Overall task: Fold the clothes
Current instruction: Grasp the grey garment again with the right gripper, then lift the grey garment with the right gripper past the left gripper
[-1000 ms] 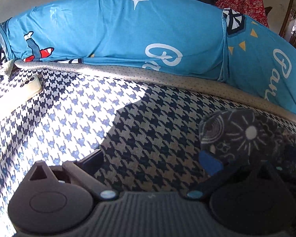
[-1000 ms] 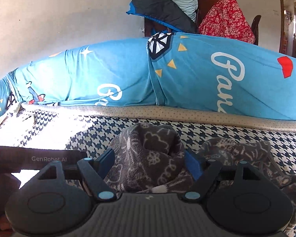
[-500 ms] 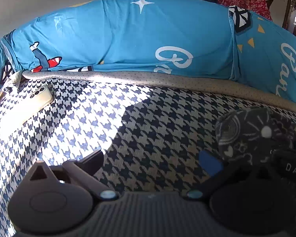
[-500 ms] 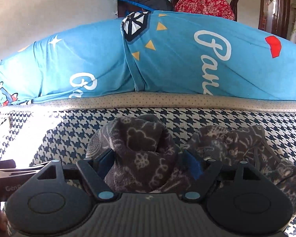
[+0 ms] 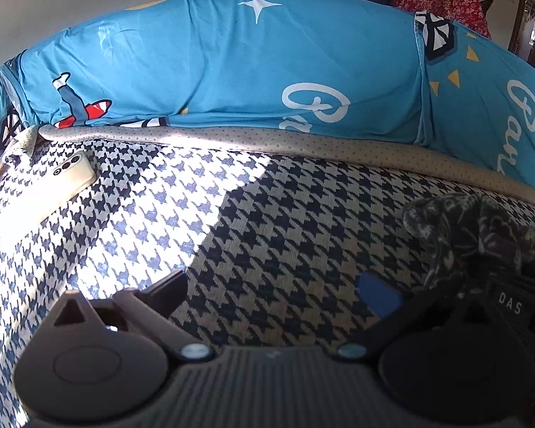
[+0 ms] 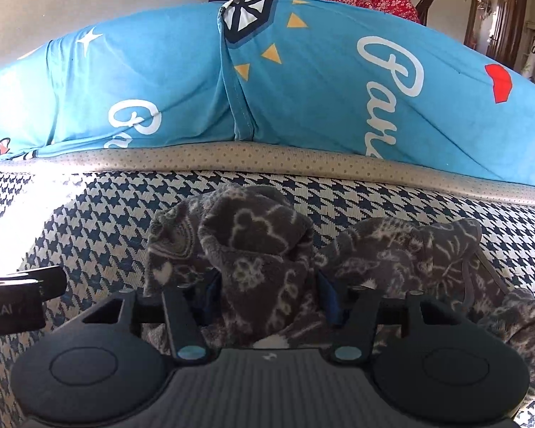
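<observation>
Jaws of the right gripper [image 6: 267, 294] are closing in on a bunched ridge of the grey patterned garment [image 6: 260, 246]; they have just been narrowing from a wide stance, and the fabric is now filling the gap, with both blue pads pressing against its sides. That is giving the right hand a hold on the cloth, which I judge to be the start of a lift or a drag to spread it out, since it is lying crumpled and not yet folded. The garment is resting on the houndstooth cover [image 6: 100, 228], in front of the long blue printed bolster [image 6: 303, 82], with more of it trailing off to the right. The left gripper [image 5: 274, 292] is hovering just beside it over bare houndstooth, jaws standing wide and holding nothing. A pale phone [image 5: 50, 185] is lying well apart at the far left.
</observation>
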